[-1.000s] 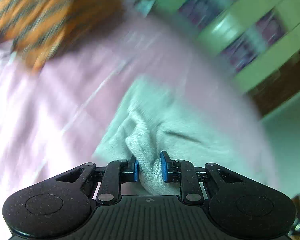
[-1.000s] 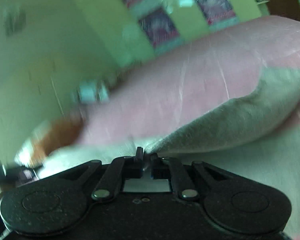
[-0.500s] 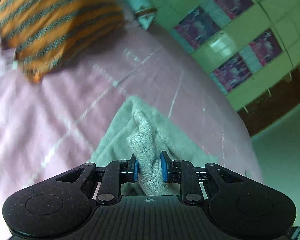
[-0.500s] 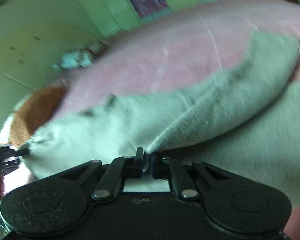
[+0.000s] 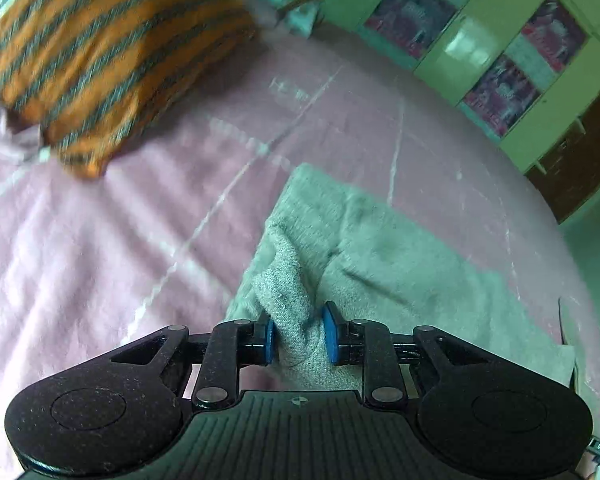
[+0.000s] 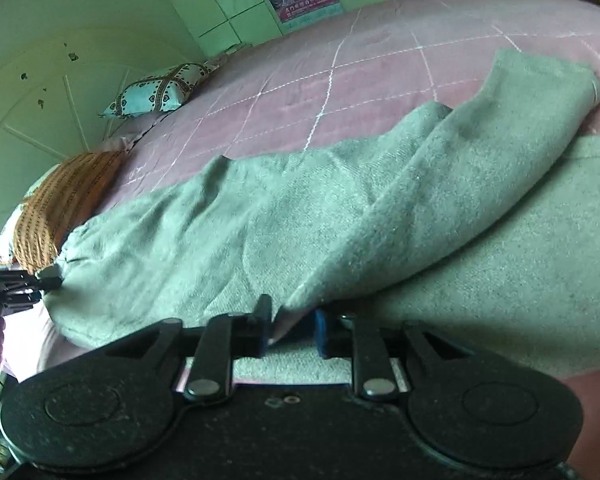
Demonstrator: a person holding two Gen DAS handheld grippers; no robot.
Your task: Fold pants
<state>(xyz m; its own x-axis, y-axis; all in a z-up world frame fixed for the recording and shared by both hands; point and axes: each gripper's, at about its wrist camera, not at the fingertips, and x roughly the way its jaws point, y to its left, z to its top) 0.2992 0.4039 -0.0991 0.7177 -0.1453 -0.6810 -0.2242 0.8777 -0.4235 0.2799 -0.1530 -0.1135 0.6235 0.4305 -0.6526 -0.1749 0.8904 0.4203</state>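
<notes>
Left to right: the left claw (image 5: 298, 334) is clamped on a bunched end of the soft grey fleece pants (image 5: 384, 264), which lie on the pink quilted bed (image 5: 100, 240), with an orange striped pillow (image 5: 100, 44) far left. The right claw (image 6: 290, 330) has its pads slightly apart around a thin edge of the same pants; looks like it's pinching it, but I can't tell. The pants' long axis runs between the claws, so I'd guess the fold goes end to end.

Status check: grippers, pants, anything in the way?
Left gripper shut on pants. Right gripper open around pants edge. Striped pillow well clear.
</notes>
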